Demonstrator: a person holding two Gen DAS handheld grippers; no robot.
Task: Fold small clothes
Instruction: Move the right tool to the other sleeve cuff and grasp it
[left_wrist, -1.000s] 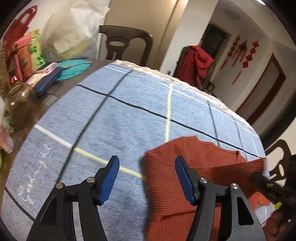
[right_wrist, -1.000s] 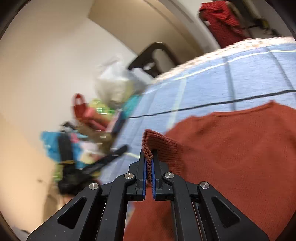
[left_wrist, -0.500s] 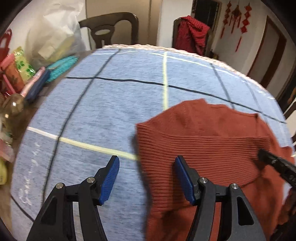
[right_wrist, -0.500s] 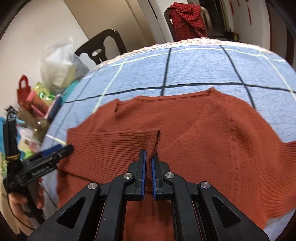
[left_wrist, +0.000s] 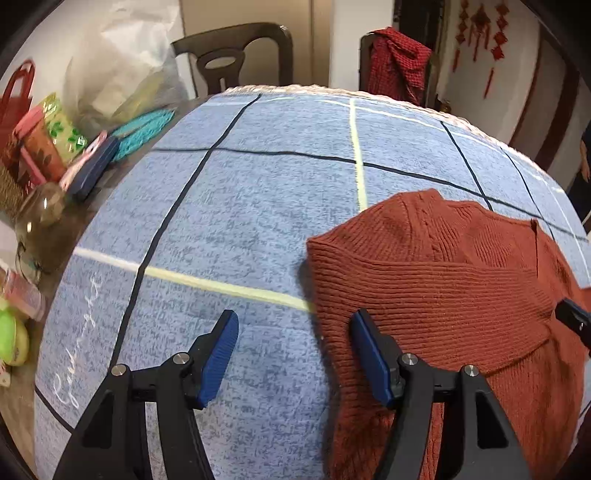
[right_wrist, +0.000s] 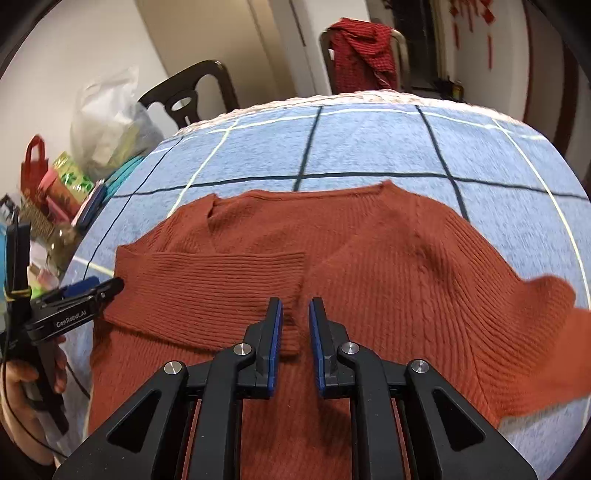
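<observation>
A rust-red knitted sweater (right_wrist: 388, 258) lies flat on the blue checked cloth (right_wrist: 369, 147), neckline to the far side. Its left sleeve (right_wrist: 221, 288) is folded across the chest, the cuff ending right under my right gripper (right_wrist: 295, 306). That gripper's jaws are opening; the cuff edge lies loose between them and the pads do not press on it. My left gripper (left_wrist: 291, 325) stands open over the sweater's (left_wrist: 443, 288) folded left edge and holds nothing. It also shows as the left gripper (right_wrist: 85, 295) in the right wrist view.
Clutter lines the table's left side: a white plastic bag (left_wrist: 118, 74), a red bag (left_wrist: 14, 99), boxes, a glass jar (left_wrist: 40, 218). Two chairs stand behind the table, one (right_wrist: 362, 48) draped with red cloth. A hand (right_wrist: 22, 387) holds the left gripper.
The right gripper carried the sleeve cuff down across the sweater's front, then its jaws parted and let the cuff go. The left gripper sank towards the sweater's left edge, still open.
</observation>
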